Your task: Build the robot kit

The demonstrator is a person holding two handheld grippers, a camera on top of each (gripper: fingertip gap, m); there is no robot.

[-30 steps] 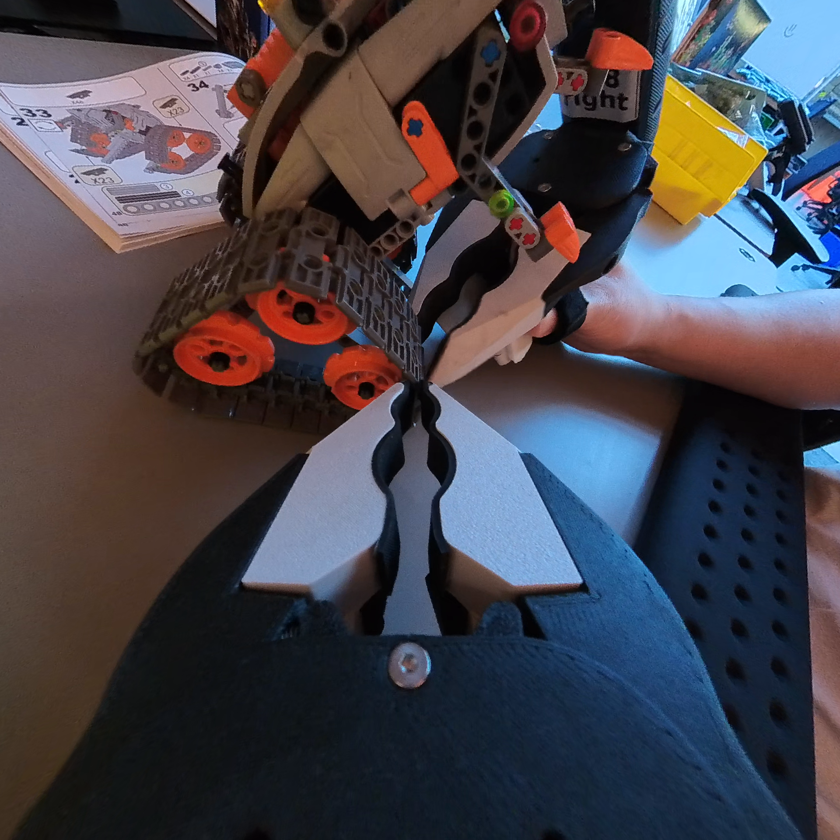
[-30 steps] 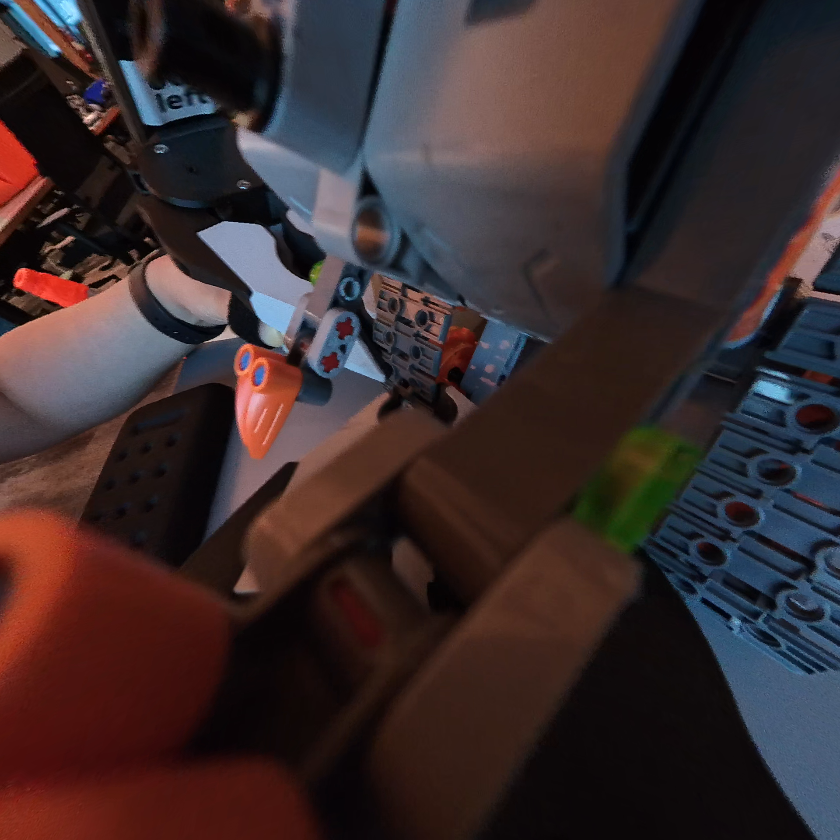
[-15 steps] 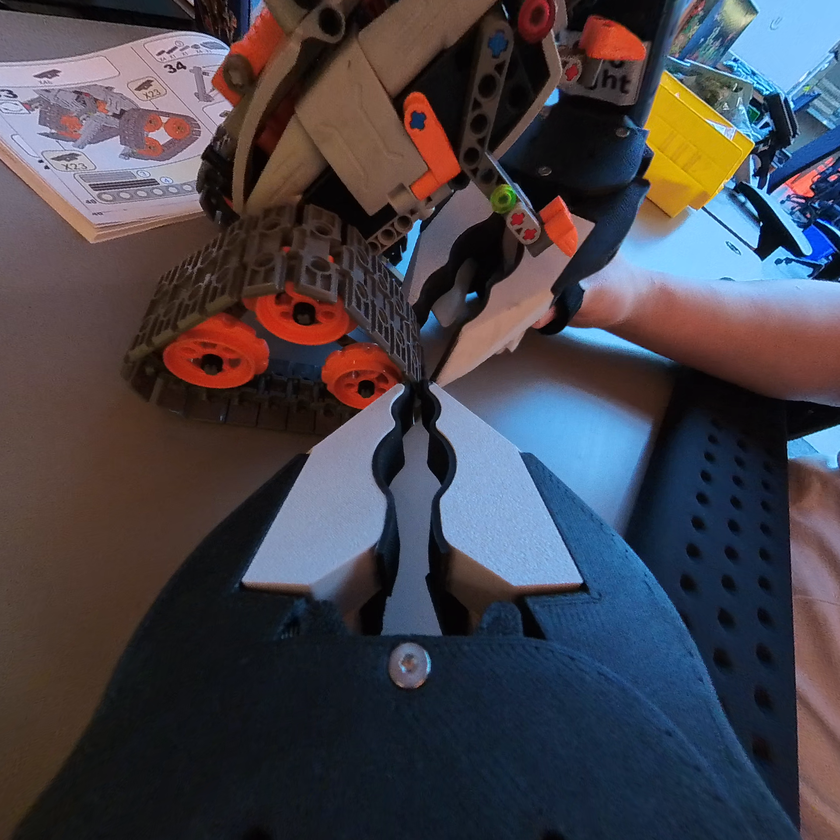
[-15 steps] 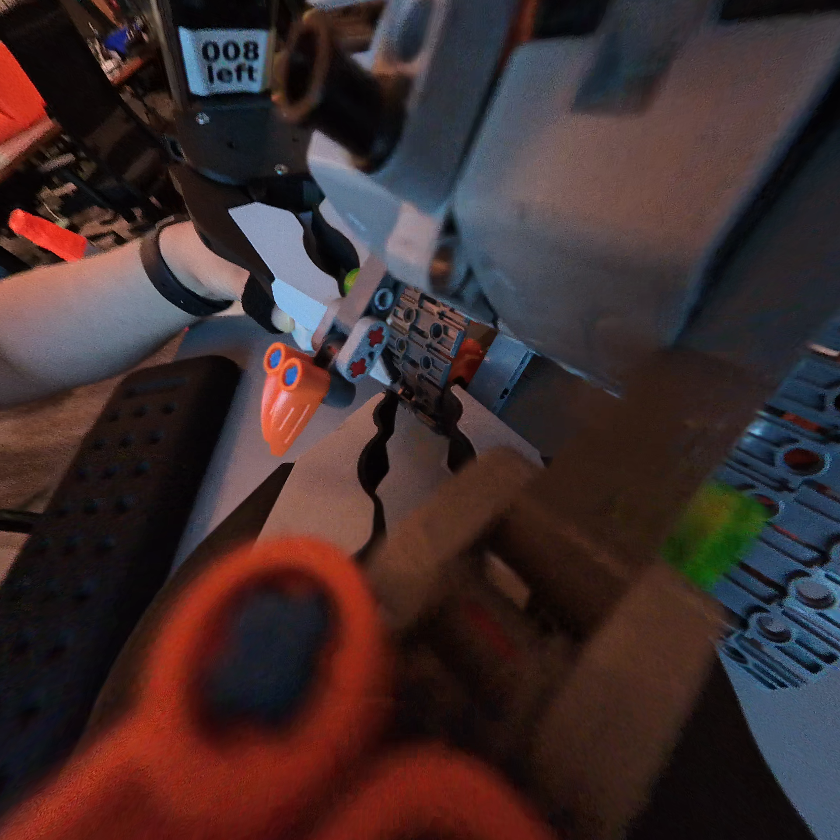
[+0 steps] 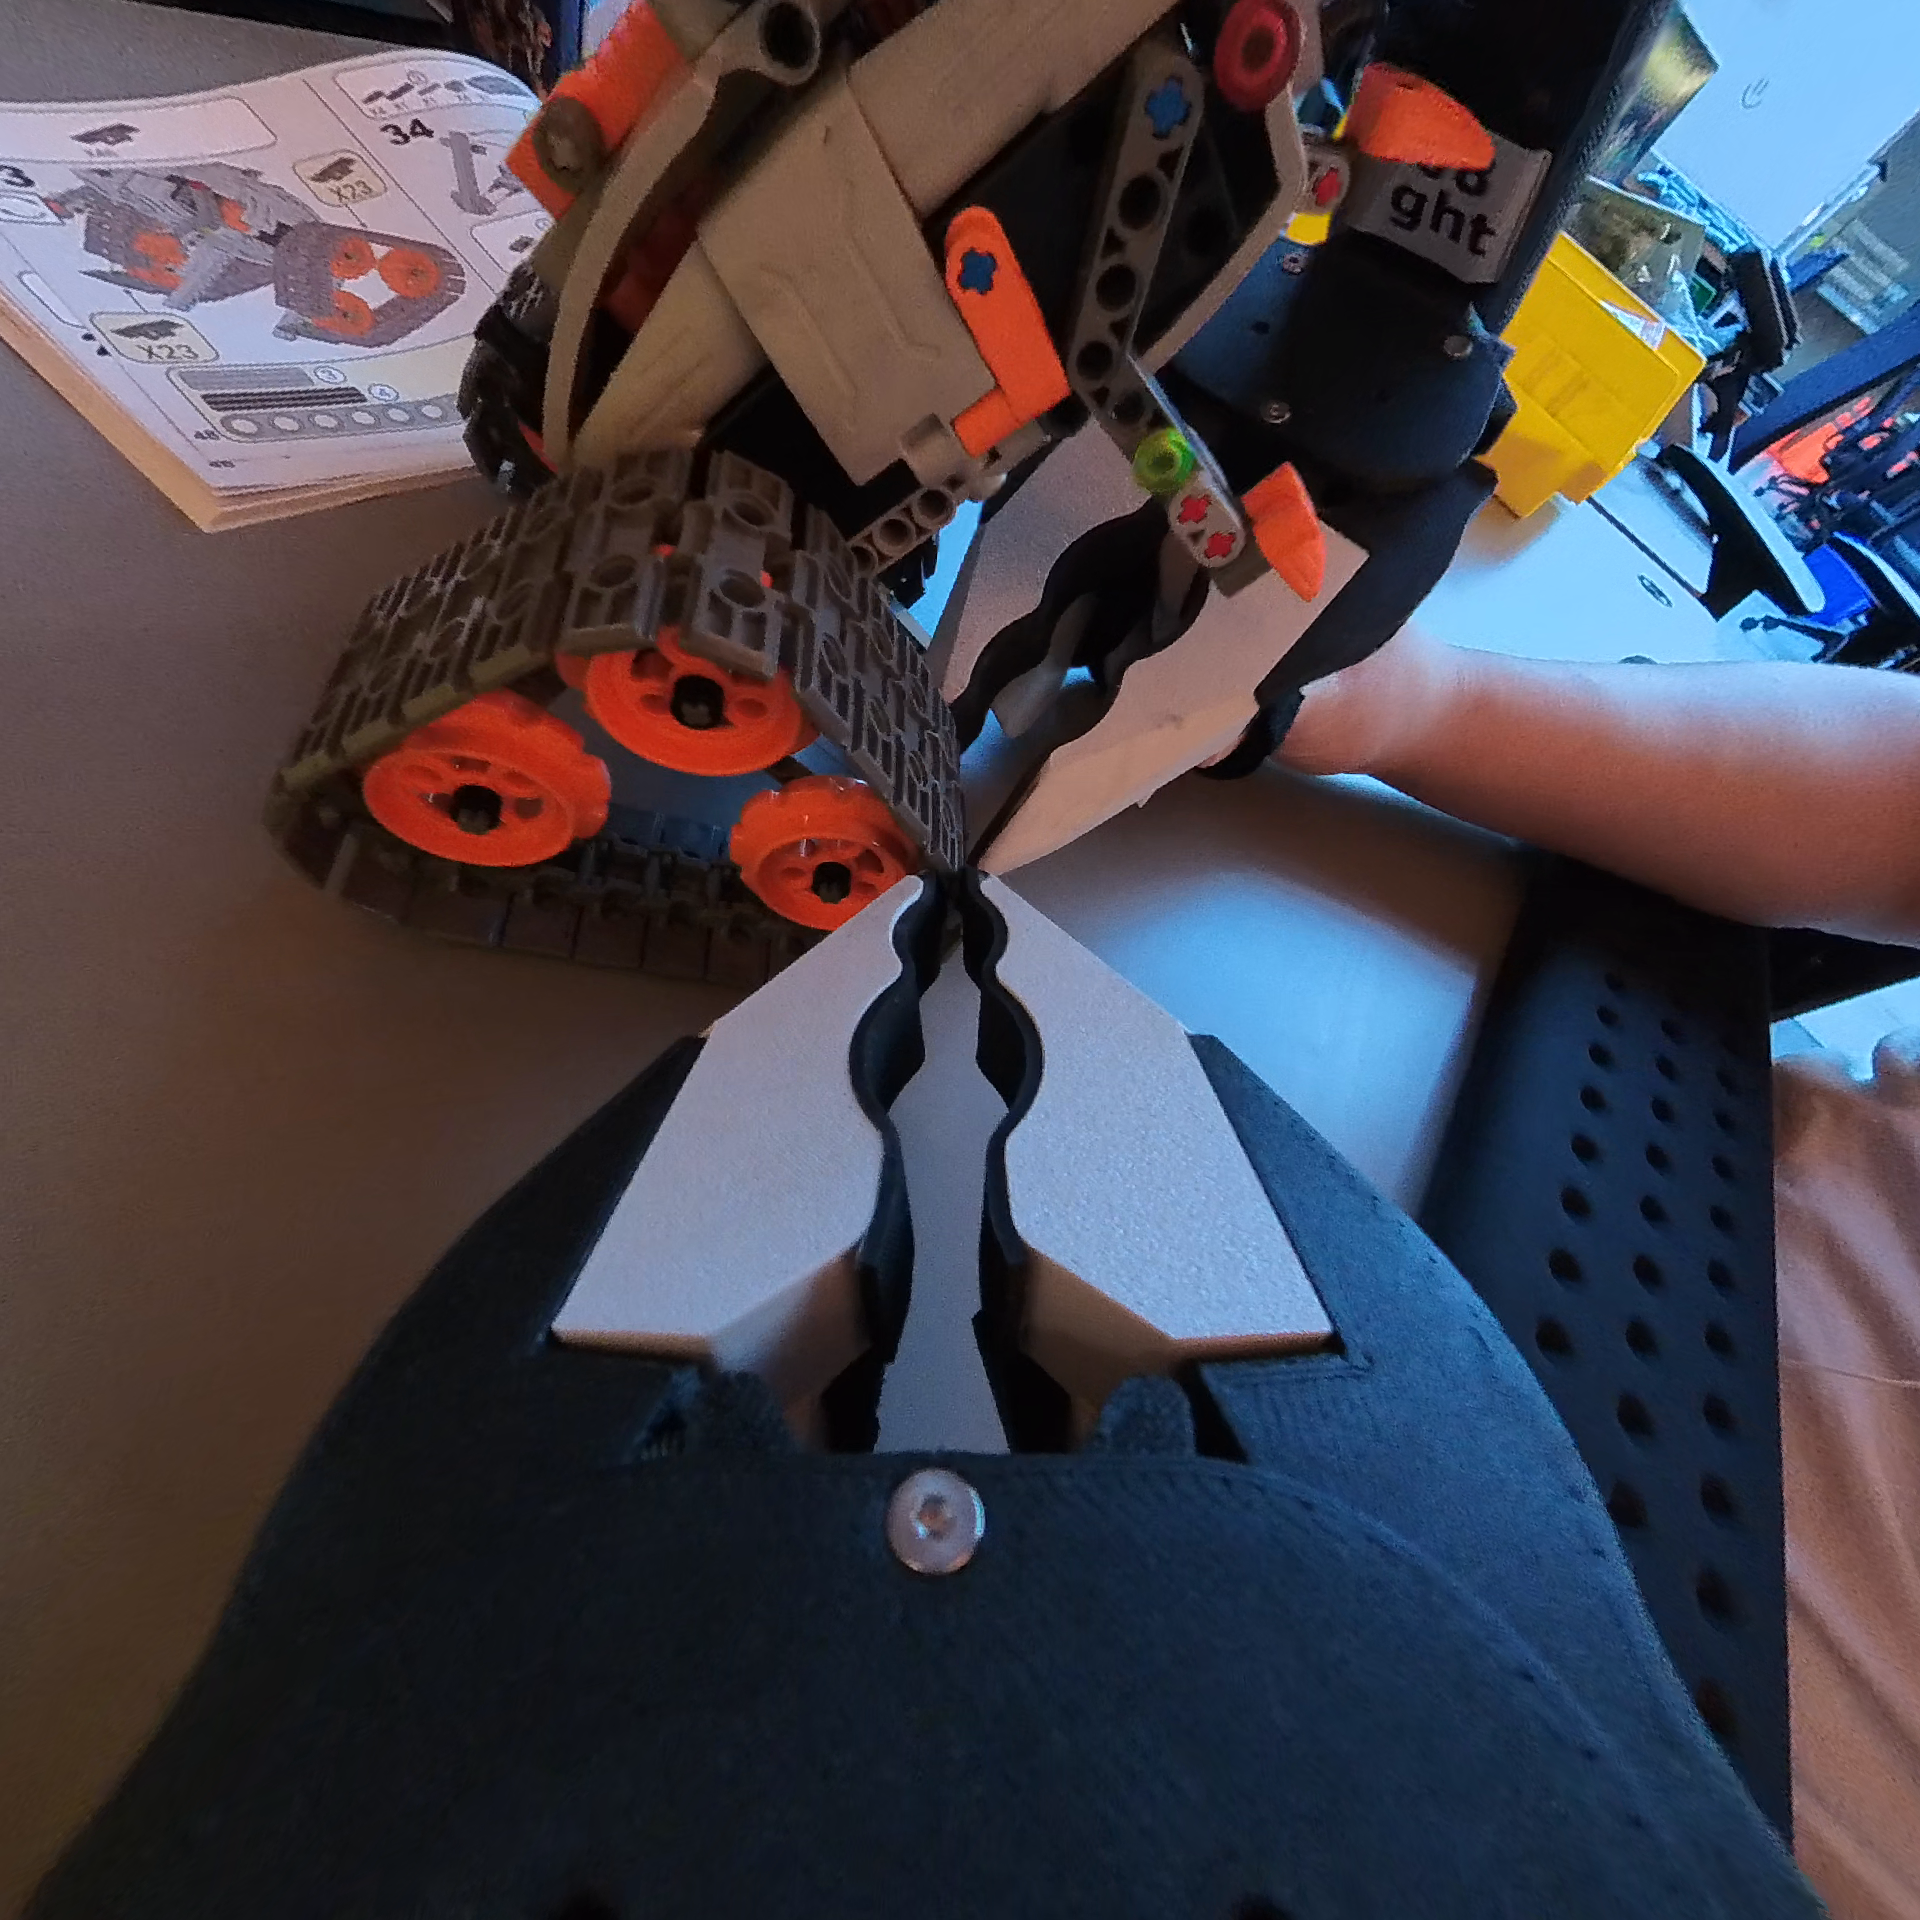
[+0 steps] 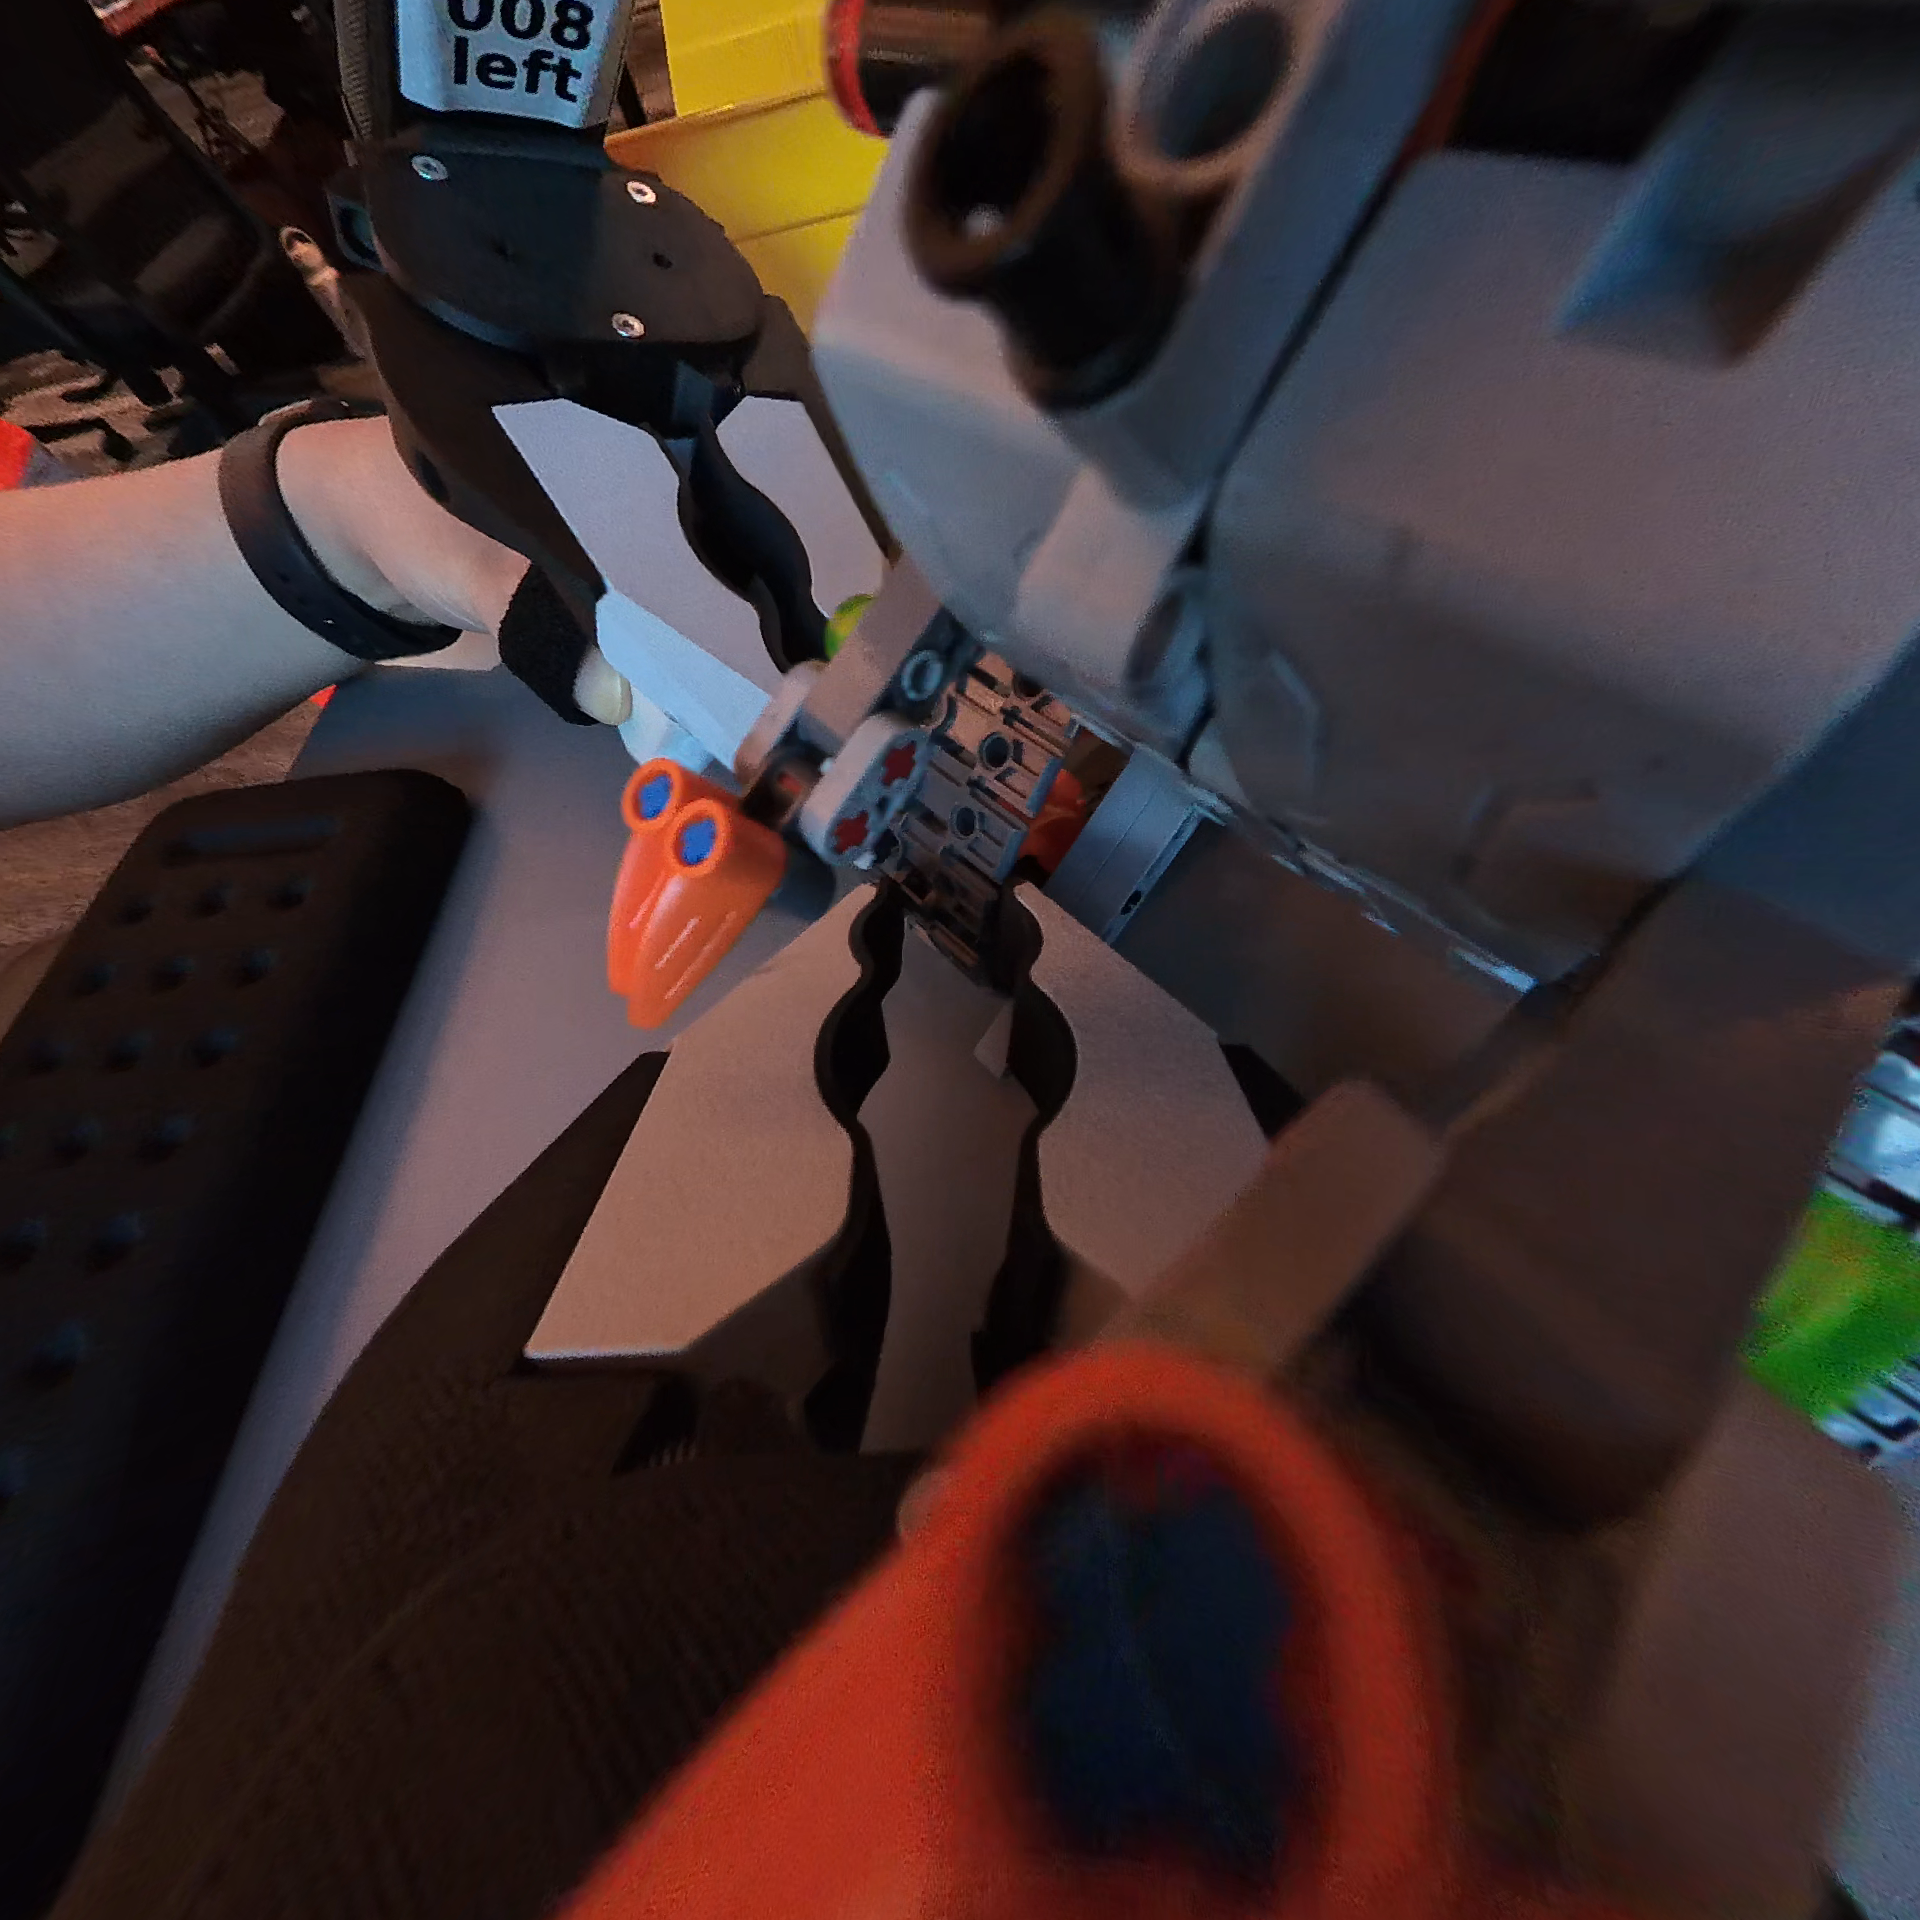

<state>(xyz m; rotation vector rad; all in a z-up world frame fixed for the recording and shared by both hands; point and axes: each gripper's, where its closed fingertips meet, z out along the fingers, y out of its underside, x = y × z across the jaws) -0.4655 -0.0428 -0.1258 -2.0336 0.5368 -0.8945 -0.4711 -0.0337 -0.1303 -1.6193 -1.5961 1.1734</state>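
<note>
The left gripper (image 5: 948,883) has its white fingers (image 5: 790,1122) nearly together, only a thin slit between the black wavy pads, and their tips pinch the end of the dark grey linked tread (image 5: 665,592) of a toy tracked vehicle built of grey, black and orange plastic bricks (image 5: 831,270). The right gripper (image 6: 951,920) meets the same end of the tread from the other side; its fingers (image 6: 707,1164) are clamped on a grey tread link with a slightly wider gap. In the left wrist view the right gripper (image 5: 977,831) comes down slanting from the upper right, its tips touching the left gripper's tips at the tread.

The tread runs around three orange spoked wheels (image 5: 483,795), and its lower run rests on the plain grey-brown table (image 5: 156,1143). The vehicle's body tilts up over the track. A grey arm of it, carrying a translucent green stud (image 5: 1162,457) and an orange cone-shaped piece (image 5: 1283,530), hangs just above the right gripper's fingers.

An open instruction booklet with printed pictures (image 5: 239,291) lies on the table behind the vehicle, to the left. A yellow plastic bin (image 5: 1579,384) stands farther back on the right. A black perforated chair armrest (image 5: 1621,1247) sits at the table's near edge, and a person's bare forearm (image 5: 1621,769) reaches in above it
</note>
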